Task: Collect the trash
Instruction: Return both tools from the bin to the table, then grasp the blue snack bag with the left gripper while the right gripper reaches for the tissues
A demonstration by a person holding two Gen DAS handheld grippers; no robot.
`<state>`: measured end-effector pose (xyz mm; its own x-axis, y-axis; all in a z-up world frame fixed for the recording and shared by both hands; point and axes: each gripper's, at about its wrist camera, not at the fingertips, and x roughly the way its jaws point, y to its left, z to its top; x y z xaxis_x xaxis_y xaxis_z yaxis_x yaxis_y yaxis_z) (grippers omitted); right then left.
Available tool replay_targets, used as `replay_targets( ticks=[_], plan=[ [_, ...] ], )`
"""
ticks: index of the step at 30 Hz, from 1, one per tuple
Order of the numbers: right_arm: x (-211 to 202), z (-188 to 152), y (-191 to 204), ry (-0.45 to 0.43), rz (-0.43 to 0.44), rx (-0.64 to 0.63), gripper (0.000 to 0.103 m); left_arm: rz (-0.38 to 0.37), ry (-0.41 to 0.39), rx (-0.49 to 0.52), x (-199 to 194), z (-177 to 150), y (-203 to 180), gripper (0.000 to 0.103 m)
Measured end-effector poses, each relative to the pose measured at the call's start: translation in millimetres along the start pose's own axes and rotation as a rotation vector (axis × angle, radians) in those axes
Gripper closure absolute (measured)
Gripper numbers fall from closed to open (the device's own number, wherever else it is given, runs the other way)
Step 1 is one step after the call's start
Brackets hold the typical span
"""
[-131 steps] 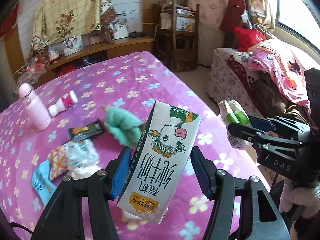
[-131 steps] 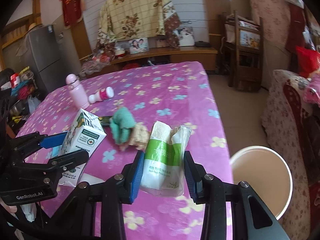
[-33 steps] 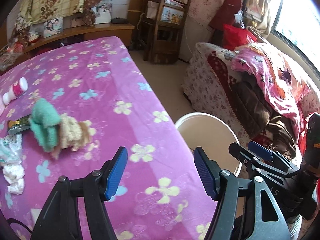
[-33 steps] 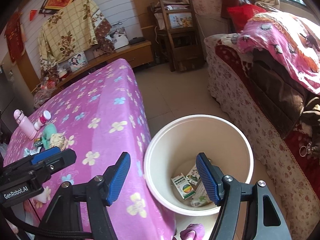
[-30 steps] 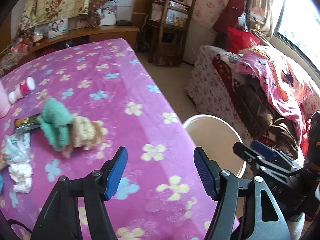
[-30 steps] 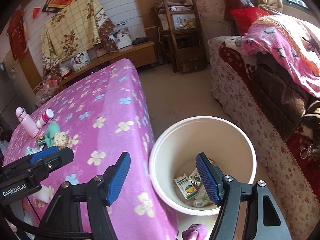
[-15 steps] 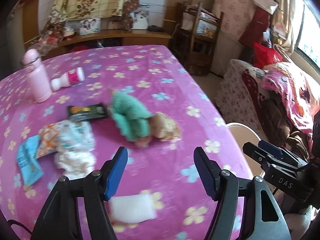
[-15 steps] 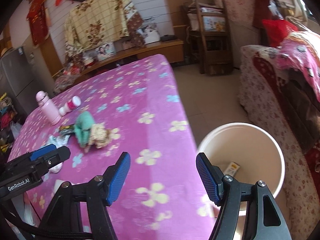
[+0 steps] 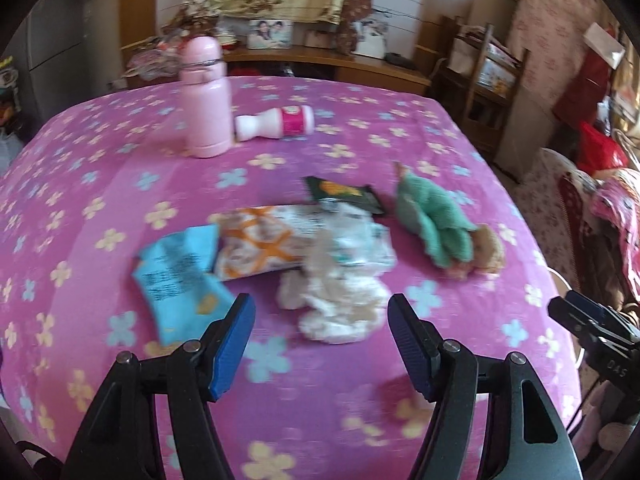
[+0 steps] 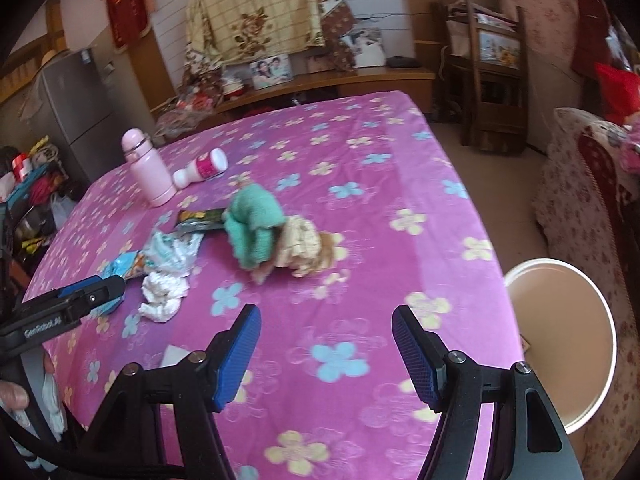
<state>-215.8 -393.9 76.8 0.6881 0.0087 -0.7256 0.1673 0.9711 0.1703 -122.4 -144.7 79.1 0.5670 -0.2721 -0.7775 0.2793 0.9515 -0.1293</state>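
Note:
Trash lies on the pink flowered tablecloth: a blue wrapper, an orange-and-white packet, crumpled white tissue, clear plastic wrap and a dark snack wrapper. My left gripper hovers open and empty just short of the tissue. My right gripper is open and empty over the table's near right part, with the tissue off to its left. The white bin stands on the floor at the table's right edge.
A green cloth and a beige knitted piece lie right of the trash. A pink bottle stands at the back beside a toppled white-and-pink bottle. A small white piece lies near the front edge. A sofa is at right.
Both grippers, open and empty, swung left from the bin back over the table. The trash pile has come in front of the left gripper; the bin slid to the right edge of the right view.

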Motion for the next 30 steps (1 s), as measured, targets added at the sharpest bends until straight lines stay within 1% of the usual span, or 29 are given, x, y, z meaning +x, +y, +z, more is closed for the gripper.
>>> replay_targets(
  ticks=[3,9,12,14,16,18,22,26,30],
  plan=[
    [5.4,1.1,8.9,0.008,0.009,-0.012,0.031,0.025,-0.001,-0.022,-0.2,-1.0,18.7,0.033],
    [16.3,4.0,28.0,0.025,0.034,-0.037,0.031,0.040,0.003,-0.058,0.7,-1.4,41.1,0.033],
    [20.8,5.7,39.5,0.033,0.053,-0.054,0.031,0.029,0.013,-0.081,2.3,-1.3,52.8,0.033],
    [24.6,6.1,47.1,0.042,0.071,-0.065,0.031,-0.002,0.027,-0.112,4.4,-2.0,63.7,0.033],
    [29.7,6.6,56.6,0.058,0.103,-0.077,0.031,-0.034,0.047,-0.153,8.9,-3.1,76.5,0.033],
    [36.0,8.3,66.6,0.078,0.149,-0.084,0.031,-0.046,0.061,-0.184,13.2,-4.0,86.8,0.033],
    [47.2,13.2,87.8,0.092,0.200,-0.118,0.031,-0.037,0.076,-0.238,22.6,-3.2,104.2,0.032],
    [62.9,24.5,105.0,0.107,0.254,-0.128,0.031,-0.050,0.092,-0.312,35.5,-1.2,118.7,0.030],
    [90.9,38.7,119.5,0.151,0.291,-0.125,0.031,-0.037,0.088,-0.339,48.3,2.9,121.7,0.030]
  ],
)
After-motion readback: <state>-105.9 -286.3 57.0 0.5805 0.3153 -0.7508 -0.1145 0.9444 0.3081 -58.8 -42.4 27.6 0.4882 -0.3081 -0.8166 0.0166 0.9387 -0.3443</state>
